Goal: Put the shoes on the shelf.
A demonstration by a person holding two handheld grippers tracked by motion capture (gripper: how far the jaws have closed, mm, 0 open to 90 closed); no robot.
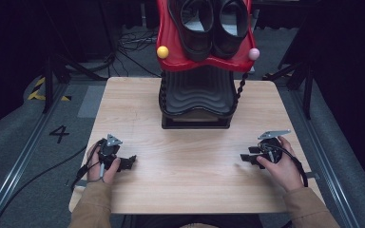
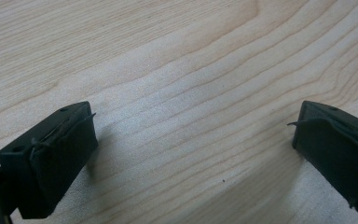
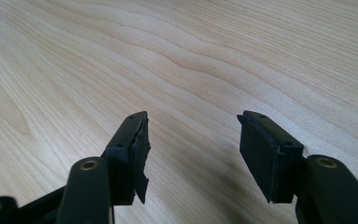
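Note:
Two black shoes (image 1: 212,23) sit side by side on a red tray-like top (image 1: 171,57) of a black ribbed stand (image 1: 197,95) at the table's far middle. My left gripper (image 1: 132,161) rests low on the wooden table (image 1: 185,166) at the near left, held in a hand. Its jaws are wide apart with bare wood between them (image 2: 191,140). My right gripper (image 1: 244,157) lies at the near right, pointing toward the middle. It is open too (image 3: 193,140), with nothing between its fingers.
A yellow ball (image 1: 162,52) and a pink ball (image 1: 254,53) hang at the red tray's front corners. Cables (image 1: 133,42) lie on the floor behind the table. A metal rail (image 1: 24,152) runs along the left, with a "4" mark (image 1: 59,134) on the floor.

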